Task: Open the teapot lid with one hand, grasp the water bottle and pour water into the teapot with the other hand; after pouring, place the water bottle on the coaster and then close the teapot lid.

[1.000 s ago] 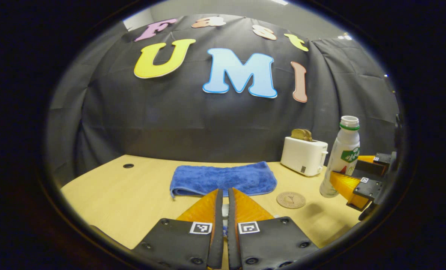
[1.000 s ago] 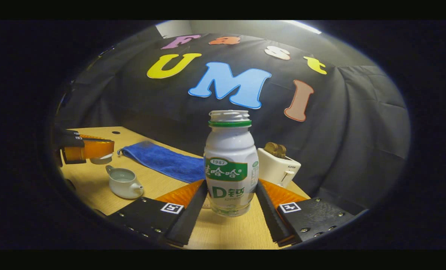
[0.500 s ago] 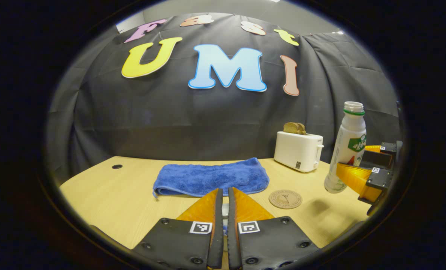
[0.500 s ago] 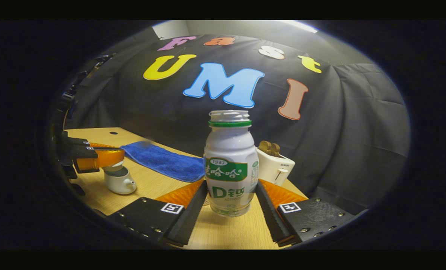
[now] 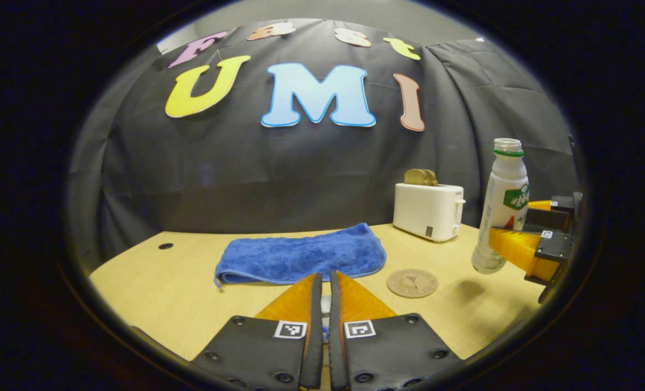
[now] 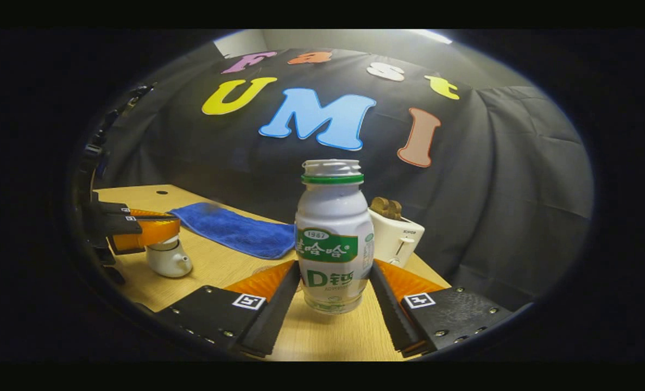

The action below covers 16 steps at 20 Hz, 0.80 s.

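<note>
My right gripper [image 6: 333,267] is shut on the white water bottle [image 6: 333,239], which is upright, uncapped and held a little above the table. In the left gripper view the bottle [image 5: 500,201] and right gripper [image 5: 512,245] hang to the right of the round brown coaster [image 5: 412,283]. My left gripper [image 5: 325,278] is shut on the teapot lid [image 5: 325,310], a small white bit between its fingers. In the right gripper view the left gripper [image 6: 147,232] sits directly on top of the white teapot [image 6: 166,263], the lid [image 6: 163,245] resting on the pot.
A folded blue towel [image 5: 301,254] lies across the middle of the wooden table [image 5: 159,285]. A white toaster [image 5: 428,210] holding bread stands at the back right, behind the coaster. A small round hole [image 5: 165,246] is in the table's far left corner.
The left gripper has come down with the lid onto the teapot, covering the water seen a second ago. The right gripper keeps hold of the bottle and has shifted slightly.
</note>
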{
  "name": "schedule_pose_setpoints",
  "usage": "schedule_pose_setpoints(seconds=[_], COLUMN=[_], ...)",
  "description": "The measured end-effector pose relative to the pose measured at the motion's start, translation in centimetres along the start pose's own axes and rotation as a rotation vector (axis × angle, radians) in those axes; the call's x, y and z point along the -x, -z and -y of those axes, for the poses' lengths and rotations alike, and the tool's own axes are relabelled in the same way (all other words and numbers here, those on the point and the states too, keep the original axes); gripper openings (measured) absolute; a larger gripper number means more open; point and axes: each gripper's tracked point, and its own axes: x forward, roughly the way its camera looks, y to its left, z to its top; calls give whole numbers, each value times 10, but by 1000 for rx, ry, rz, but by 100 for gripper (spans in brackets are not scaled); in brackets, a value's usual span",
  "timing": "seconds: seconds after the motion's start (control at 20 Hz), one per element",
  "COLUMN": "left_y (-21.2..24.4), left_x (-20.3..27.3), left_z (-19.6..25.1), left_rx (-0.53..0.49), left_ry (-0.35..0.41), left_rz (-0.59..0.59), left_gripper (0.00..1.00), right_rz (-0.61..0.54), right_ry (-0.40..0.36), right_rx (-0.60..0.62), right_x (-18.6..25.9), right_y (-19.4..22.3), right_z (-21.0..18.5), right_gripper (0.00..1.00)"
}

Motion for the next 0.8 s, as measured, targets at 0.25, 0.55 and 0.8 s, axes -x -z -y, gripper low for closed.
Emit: schedule_pose_setpoints(seconds=[0.25, 0.55, 0.8], left_y=[10, -10, -21], left_x=[-2, 11, 25], left_z=[-1, 4, 0], left_rx=[12, 13, 32], left_ry=[-7, 0, -4], left_rz=[-26, 39, 74], left_gripper=[17, 29, 35], right_rz=[7, -11, -37], right_ry=[12, -1, -33], right_rx=[5, -12, -59], right_x=[0, -10, -38], right_y=[1, 2, -5], right_z=[4, -1, -15], right_gripper=[78, 78, 78])
